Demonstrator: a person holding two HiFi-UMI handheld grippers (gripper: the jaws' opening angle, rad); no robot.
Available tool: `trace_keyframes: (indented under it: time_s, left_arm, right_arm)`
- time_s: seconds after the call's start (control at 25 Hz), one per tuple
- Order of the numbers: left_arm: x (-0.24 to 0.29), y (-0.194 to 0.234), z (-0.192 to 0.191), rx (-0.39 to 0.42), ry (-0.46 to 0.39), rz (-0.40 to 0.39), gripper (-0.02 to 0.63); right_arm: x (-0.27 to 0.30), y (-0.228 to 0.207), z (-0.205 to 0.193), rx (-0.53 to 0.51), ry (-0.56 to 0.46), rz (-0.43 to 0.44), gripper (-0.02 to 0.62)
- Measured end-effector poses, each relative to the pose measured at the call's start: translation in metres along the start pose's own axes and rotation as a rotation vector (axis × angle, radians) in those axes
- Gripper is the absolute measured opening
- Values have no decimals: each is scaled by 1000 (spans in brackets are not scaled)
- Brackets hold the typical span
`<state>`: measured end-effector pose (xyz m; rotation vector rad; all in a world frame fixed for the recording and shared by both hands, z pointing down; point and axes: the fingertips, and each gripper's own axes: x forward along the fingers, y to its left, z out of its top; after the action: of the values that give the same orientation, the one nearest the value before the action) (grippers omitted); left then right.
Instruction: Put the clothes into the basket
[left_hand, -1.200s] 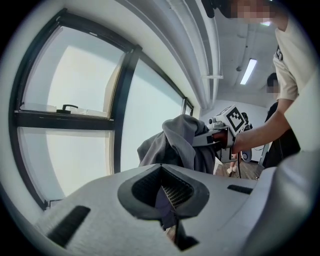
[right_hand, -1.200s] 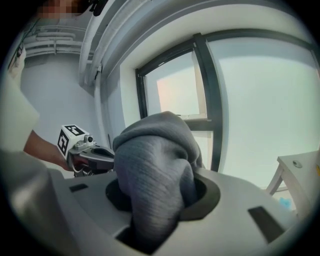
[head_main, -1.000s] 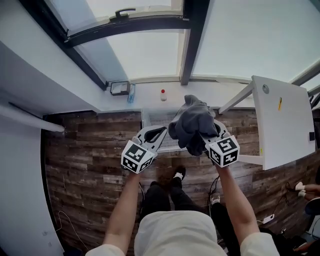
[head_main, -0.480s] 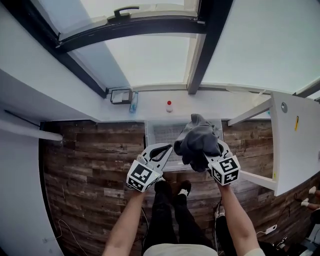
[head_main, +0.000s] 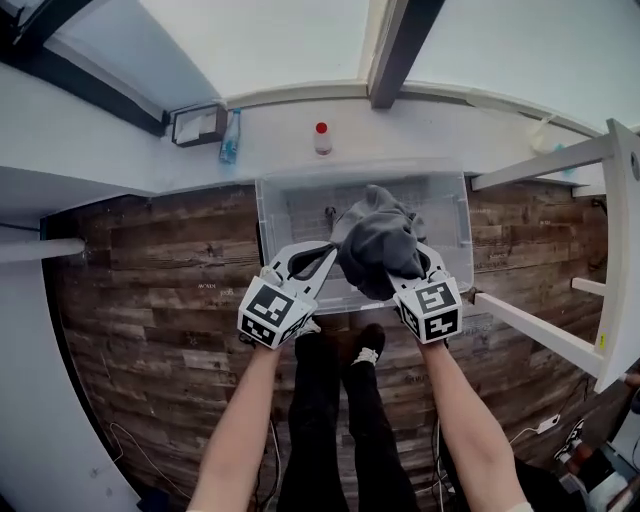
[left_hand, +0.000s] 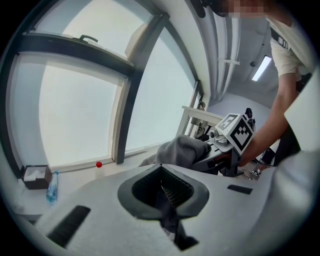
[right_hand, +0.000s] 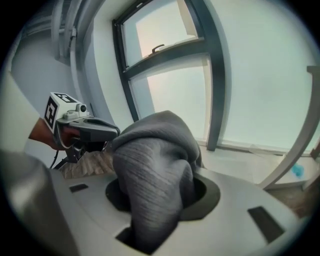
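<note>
Right gripper (head_main: 412, 268): fingers clenched on the grey garment (head_main: 378, 235), which is bunched and draped over them. The garment sits at frame centre, over the open interior of the clear basket (head_main: 268, 215) on the wooden floor (head_main: 160, 270). Left gripper (head_main: 318, 255): fingers pressed together, nothing between them, just left of the garment.

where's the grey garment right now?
Head view, centre-right: the grey garment is bunched in the right hand-held gripper, over the clear basket that sits against the white sill, just right of the left hand-held gripper.
</note>
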<state>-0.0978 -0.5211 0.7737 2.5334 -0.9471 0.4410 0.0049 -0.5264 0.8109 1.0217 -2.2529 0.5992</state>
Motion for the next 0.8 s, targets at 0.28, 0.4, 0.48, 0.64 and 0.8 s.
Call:
trace_keyframes:
  time_s: [0.28,0.4,0.48,0.64,0.8]
  left_arm:
    - [23,-7,-41,-22,19,-18,14]
    - [27,-12,-36,-16,17,-29,14]
    - [30,-12,-32,-17,13,-28,14]
    - [42,-14,-19,4,-1,-37,14]
    - [42,-10,-18,5,-5,-32,14]
  right_arm:
    - [23,-9,-42,27,37,-14,164]
    - [22,-7,-35,10,35,-10,164]
    - [23,-3,-28,-12,31,-3,164]
    - [28,-5,-21,-38,20,-10,164]
    - [36,-10,-26,-40,50,-15,166]
